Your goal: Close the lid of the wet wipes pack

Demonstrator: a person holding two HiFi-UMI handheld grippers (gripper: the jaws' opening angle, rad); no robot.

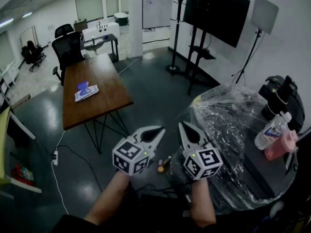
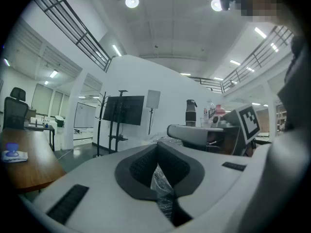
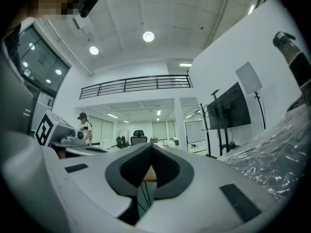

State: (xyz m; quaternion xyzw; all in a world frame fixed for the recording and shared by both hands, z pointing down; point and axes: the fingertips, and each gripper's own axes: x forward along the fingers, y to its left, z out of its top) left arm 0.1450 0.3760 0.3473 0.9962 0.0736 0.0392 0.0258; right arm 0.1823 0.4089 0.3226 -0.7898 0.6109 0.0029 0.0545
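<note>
The wet wipes pack lies on a brown wooden table across the room, blue and white, with its lid raised. It also shows far left in the left gripper view as the pack. Both grippers hover level over the floor, far from it. My left gripper is shut with nothing in it, its tips meeting. My right gripper is also shut and empty, its tips closed together.
A round table wrapped in clear plastic stands close on the right, with a water bottle, a pink bottle and a dark flask. A TV on a stand, an office chair and floor cables surround the wooden table.
</note>
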